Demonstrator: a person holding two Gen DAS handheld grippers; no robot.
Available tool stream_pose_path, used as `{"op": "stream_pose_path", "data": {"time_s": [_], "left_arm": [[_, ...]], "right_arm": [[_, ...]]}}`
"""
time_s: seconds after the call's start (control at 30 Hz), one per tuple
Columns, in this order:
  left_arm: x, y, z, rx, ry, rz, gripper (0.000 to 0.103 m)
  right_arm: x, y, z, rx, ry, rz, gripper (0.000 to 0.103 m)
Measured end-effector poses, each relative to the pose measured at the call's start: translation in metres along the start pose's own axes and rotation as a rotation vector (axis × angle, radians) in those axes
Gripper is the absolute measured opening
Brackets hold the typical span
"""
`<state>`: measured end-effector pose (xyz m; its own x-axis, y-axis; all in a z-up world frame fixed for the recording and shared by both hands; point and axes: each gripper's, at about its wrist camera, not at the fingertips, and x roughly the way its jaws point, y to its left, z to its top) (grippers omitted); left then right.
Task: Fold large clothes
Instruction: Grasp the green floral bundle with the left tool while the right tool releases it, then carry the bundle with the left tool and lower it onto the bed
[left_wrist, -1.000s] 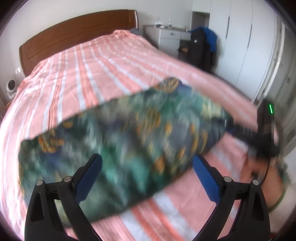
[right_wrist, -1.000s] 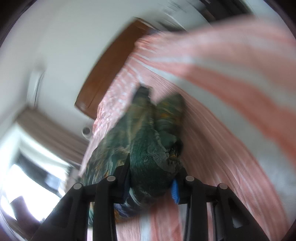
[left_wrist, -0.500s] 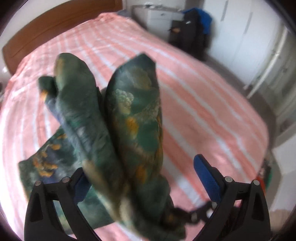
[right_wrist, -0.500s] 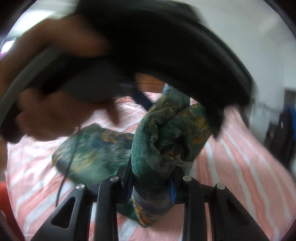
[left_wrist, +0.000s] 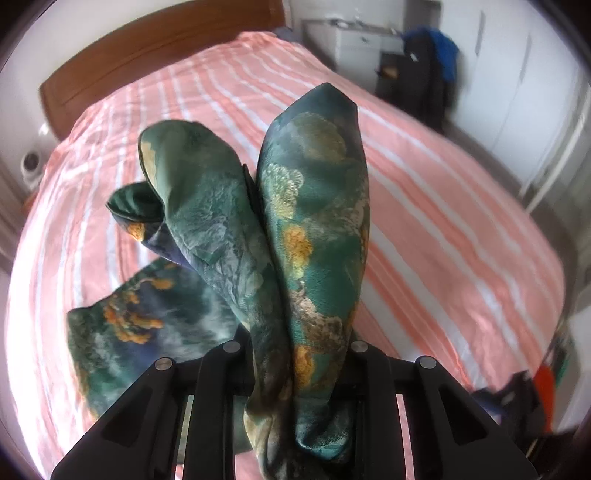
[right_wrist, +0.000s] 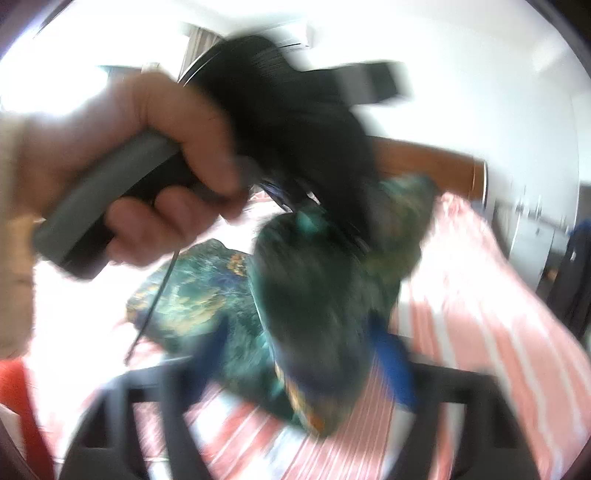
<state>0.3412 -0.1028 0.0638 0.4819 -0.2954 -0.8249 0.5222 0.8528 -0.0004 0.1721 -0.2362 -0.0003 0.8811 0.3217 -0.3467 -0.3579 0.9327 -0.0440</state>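
Striped pink bedding (left_wrist: 424, 192) filled the room from the wooden headboard (left_wrist: 155, 55) down to the near edge, and most of your green patterned garment (left_wrist: 140, 325) lay along its left side. Its gathered end (left_wrist: 314, 236) rose off the bed, long axis pointing toward the headboard. Your left gripper (left_wrist: 295, 369) was closing on that bunch, pinching it. Your right gripper (right_wrist: 306, 354) was opening, fingers clear either side of the cloth, so the left hand (right_wrist: 140, 170) was the nearer holder.
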Motion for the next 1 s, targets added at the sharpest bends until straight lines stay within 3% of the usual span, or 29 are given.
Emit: {"op": "stream_pose_path", "data": {"time_s": [0.1,0.3,0.53,0.63,0.73,1.0], "left_arm": [[-0.021,0.054,-0.009,-0.092,-0.033,-0.024,0.022],[-0.037,0.158,-0.064,-0.301,-0.065,-0.028,0.022],[0.002,0.258,-0.161,-0.576,-0.039,0.006,0.025],[0.032,0.282,-0.195,-0.699,-0.049,-0.068,0.033],[0.044,0.29,-0.21,-0.782,-0.087,-0.149,0.038],[0.05,0.297,-0.197,-0.741,-0.049,-0.148,0.043]], "right_arm": [[-0.027,-0.016,-0.011,0.057,-0.021,0.002,0.094],[-0.031,-0.044,-0.055,0.104,0.107,-0.013,0.094],[-0.024,-0.042,-0.092,0.146,0.214,0.011,0.094],[-0.018,-0.04,-0.103,0.153,0.247,0.03,0.094],[-0.018,-0.037,-0.108,0.157,0.271,0.038,0.094],[-0.018,-0.03,-0.111,0.164,0.273,0.057,0.094]]}}
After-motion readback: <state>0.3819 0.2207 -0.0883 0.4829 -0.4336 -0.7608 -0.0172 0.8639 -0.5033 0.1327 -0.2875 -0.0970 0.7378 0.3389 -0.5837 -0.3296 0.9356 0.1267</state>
